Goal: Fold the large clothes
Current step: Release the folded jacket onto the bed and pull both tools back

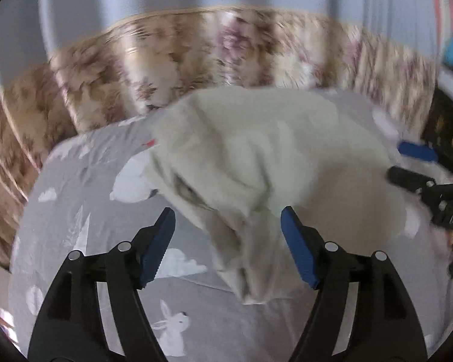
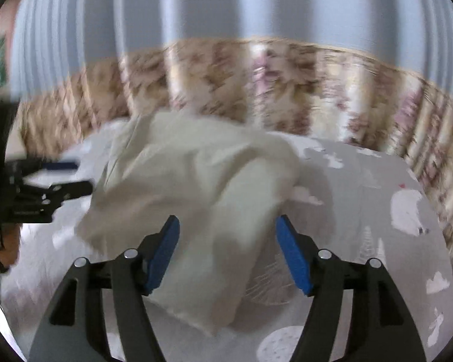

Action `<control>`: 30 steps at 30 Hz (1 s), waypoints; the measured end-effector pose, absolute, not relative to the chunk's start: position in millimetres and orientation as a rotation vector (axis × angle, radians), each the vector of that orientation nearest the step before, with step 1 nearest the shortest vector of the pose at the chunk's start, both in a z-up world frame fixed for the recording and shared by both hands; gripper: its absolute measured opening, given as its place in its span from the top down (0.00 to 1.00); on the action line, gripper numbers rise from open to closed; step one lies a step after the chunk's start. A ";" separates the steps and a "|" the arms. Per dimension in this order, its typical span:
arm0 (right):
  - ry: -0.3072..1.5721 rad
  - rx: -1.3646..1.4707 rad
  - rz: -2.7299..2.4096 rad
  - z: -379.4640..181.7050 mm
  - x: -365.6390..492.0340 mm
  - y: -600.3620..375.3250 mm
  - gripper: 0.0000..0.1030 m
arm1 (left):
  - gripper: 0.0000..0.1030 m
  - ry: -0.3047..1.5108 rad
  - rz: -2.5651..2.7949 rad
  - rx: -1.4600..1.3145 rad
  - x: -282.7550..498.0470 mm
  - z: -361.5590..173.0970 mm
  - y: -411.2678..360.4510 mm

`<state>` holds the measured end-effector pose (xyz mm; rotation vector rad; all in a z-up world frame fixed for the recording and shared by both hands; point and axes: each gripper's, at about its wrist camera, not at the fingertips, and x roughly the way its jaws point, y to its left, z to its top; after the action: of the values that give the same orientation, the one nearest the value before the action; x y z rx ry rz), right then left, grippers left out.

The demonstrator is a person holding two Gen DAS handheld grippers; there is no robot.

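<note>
a pale cloth [image 1: 256, 157] lies crumpled on a bed sheet [image 1: 84, 211] printed with rabbits and clouds. in the left wrist view the left gripper [image 1: 228, 249] has its blue pads spread apart, a hanging fold of cloth between them but not pinched; the right gripper [image 1: 413, 163] shows at the right edge, also apart. the right wrist view shows the right gripper [image 2: 226, 253] spread over another cloth [image 2: 196, 181] corner, and a floral curtain [image 2: 287, 90] behind the bed. both views are blurred.
</note>
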<state>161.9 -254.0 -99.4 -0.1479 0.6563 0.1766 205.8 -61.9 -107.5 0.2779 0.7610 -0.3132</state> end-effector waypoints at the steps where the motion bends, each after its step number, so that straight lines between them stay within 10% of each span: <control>1: 0.663 -0.195 0.165 -106.2 162.7 -250.1 0.35 | 0.30 0.764 -0.295 0.315 205.8 -113.4 -70.6; 10: 0.690 -0.125 0.192 -121.3 167.0 -272.5 0.24 | 0.25 0.879 -0.249 0.261 230.2 -149.5 -57.0; 15: 0.635 -0.010 0.200 -102.1 138.5 -279.4 0.02 | 0.03 0.749 -0.103 0.255 189.3 -110.3 -44.0; 30: 0.754 0.074 -0.133 -50.6 56.6 -248.9 0.02 | 0.03 0.611 0.007 0.248 74.2 -35.0 -36.4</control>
<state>56.6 -248.9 -50.6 0.0739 0.7540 -0.1326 74.2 -36.4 -35.0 0.2484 0.6112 0.0065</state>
